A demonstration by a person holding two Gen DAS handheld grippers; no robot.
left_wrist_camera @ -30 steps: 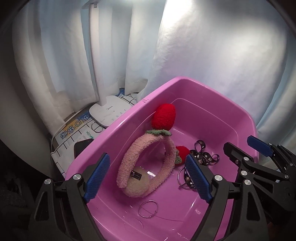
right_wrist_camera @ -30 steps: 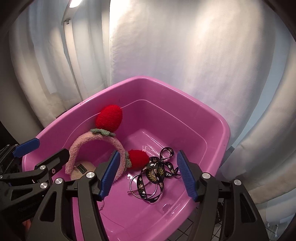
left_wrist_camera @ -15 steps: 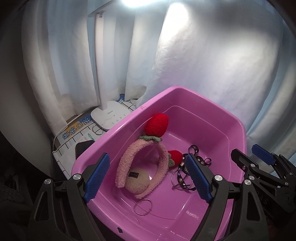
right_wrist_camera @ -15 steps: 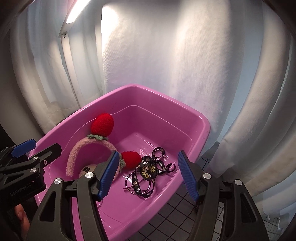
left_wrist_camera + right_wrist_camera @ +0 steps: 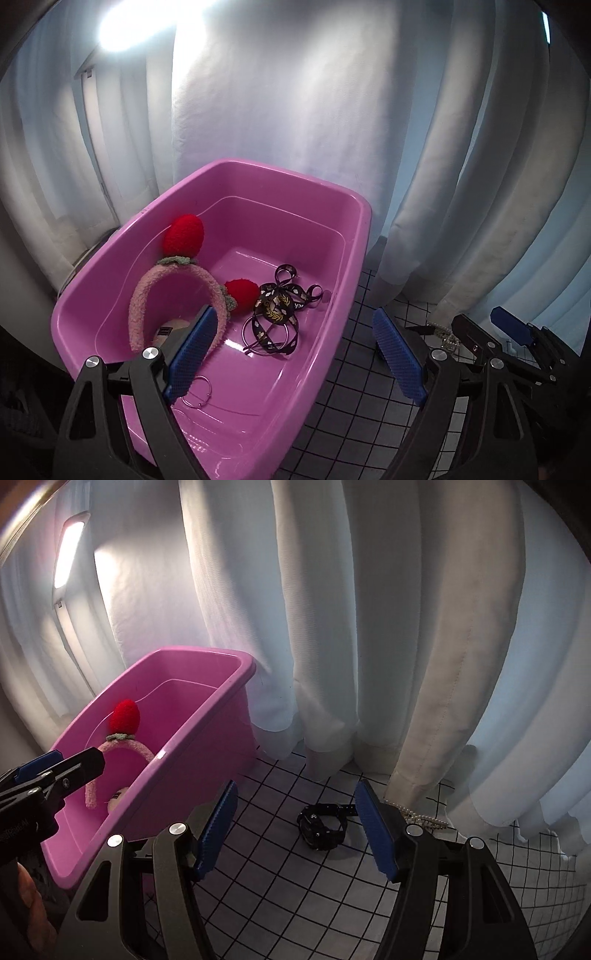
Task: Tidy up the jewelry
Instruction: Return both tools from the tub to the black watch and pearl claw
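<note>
A pink plastic bin [image 5: 354, 236] [image 5: 207, 746] stands on a checked cloth. It holds a pink fuzzy headband with red strawberries [image 5: 177, 284] [image 5: 125, 734], a black ribbon headband [image 5: 277, 310] and a metal ring [image 5: 197, 397]. A black watch [image 5: 323, 825] and a pearl chain [image 5: 424, 818] [image 5: 445, 334] lie on the cloth right of the bin. My left gripper [image 5: 295, 354] is open and empty over the bin's near right rim. My right gripper [image 5: 297, 830] is open and empty, just short of the watch.
White curtains [image 5: 369, 627] hang close behind the bin and the cloth. A lit lamp bar [image 5: 68, 554] is at the upper left. The checked cloth [image 5: 332, 893] spreads to the right of the bin.
Both grippers have swung right and pulled back from the bin. The right wrist view now faces the cloth, with the watch and pearl chain in sight. Both stay open.
</note>
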